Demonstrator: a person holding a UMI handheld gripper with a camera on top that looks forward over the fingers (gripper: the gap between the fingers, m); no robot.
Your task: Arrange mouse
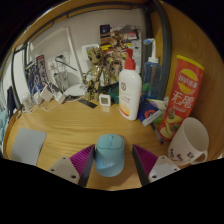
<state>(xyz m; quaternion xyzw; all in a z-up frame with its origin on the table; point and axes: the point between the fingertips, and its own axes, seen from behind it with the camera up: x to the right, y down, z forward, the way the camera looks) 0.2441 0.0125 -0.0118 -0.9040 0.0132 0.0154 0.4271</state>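
Note:
A light blue computer mouse [110, 153] lies on the wooden table [70, 125], between my two fingers. My gripper [114, 156] is open. Its purple pads [84, 160] flank the mouse. The left pad is close against the mouse's side, and a narrow gap shows between the mouse and the right pad. The rear of the mouse is hidden below, between the fingers.
A white mug [190, 142] stands just right of the right finger. Beyond it are an orange snack tube [184, 88], a white pump bottle [130, 90] and small clutter. A grey flat sheet [28, 145] lies left of the left finger. Monitors and cables stand at the back left.

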